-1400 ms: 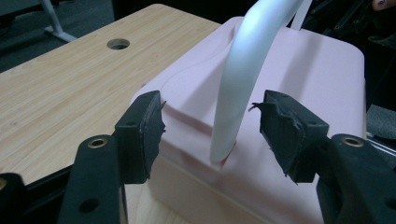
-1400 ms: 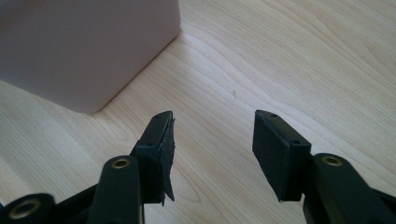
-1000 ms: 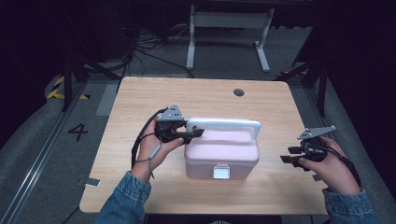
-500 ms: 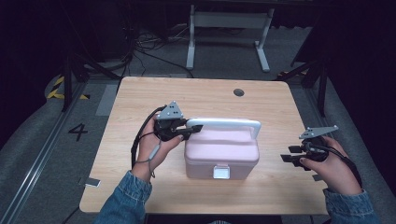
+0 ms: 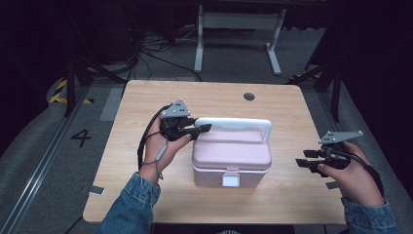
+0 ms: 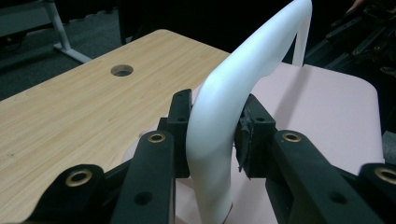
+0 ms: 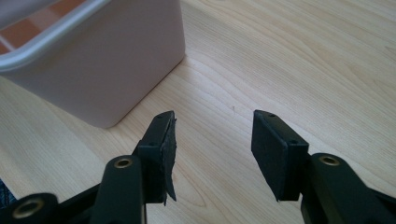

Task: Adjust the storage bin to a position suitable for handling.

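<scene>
My left claw (image 6: 212,135) has just closed on the white handle (image 5: 234,122) of the pink box (image 5: 232,158) at mid-desk (image 5: 146,100), ready to lift. My right claw (image 7: 212,154) waits open, empty, just beside the box's right wall.

My left gripper (image 5: 197,129) pointed right across the bench, its jaws having just closed to clamp tight, wrist bent inward and forearm in a denim sleeve. My right gripper (image 5: 307,163) pointed left, low, jaws apart with nothing between them.
</scene>
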`<state>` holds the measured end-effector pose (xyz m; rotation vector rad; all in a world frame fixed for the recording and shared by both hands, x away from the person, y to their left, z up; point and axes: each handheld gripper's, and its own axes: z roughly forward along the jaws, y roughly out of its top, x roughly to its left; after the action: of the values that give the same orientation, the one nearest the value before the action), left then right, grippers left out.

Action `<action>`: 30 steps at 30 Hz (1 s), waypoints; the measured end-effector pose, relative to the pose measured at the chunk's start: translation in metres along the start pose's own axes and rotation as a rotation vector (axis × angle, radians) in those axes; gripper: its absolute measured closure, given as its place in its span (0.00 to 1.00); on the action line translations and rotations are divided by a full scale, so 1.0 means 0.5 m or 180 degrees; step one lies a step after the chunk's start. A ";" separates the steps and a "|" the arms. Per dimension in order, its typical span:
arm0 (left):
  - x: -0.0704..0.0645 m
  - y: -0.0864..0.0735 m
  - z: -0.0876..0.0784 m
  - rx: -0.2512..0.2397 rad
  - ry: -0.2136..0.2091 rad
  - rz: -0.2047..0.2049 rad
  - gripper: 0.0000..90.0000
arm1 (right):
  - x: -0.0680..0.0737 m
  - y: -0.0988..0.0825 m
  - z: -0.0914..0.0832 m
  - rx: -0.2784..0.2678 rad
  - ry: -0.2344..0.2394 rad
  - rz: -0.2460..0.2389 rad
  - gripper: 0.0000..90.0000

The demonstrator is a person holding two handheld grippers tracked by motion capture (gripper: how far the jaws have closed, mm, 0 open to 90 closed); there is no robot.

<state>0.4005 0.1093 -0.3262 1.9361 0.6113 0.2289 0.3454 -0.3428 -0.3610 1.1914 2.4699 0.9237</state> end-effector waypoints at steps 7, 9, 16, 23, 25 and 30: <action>0.009 0.012 0.001 0.0008 -0.0005 -0.0083 0.79 | 0.002 0.001 -0.012 -0.0059 -0.0008 -0.0011 0.57; 0.011 0.016 0.001 0.0017 0.0006 -0.0094 0.79 | 0.004 0.002 -0.014 -0.0076 -0.0009 -0.0030 0.57; 0.023 0.031 0.002 0.0022 0.0062 -0.0125 0.78 | 0.018 0.010 -0.021 -0.0184 0.0052 -0.0151 0.60; 0.036 0.039 0.006 -0.0007 0.0069 -0.0202 0.78 | 0.034 0.022 -0.041 -0.0487 0.0142 -0.0218 0.71; 0.040 0.039 0.008 -0.0029 0.0049 -0.0243 0.78 | 0.036 0.025 -0.048 -0.0571 0.0166 -0.0220 0.74; 0.050 0.045 0.012 -0.0018 0.0047 -0.0279 0.78 | 0.044 0.031 -0.058 -0.0752 0.0275 -0.0208 0.83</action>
<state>0.4313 0.1098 -0.3114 1.8987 0.7030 0.1895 0.3275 -0.3314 -0.3280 1.0065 2.3664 1.2319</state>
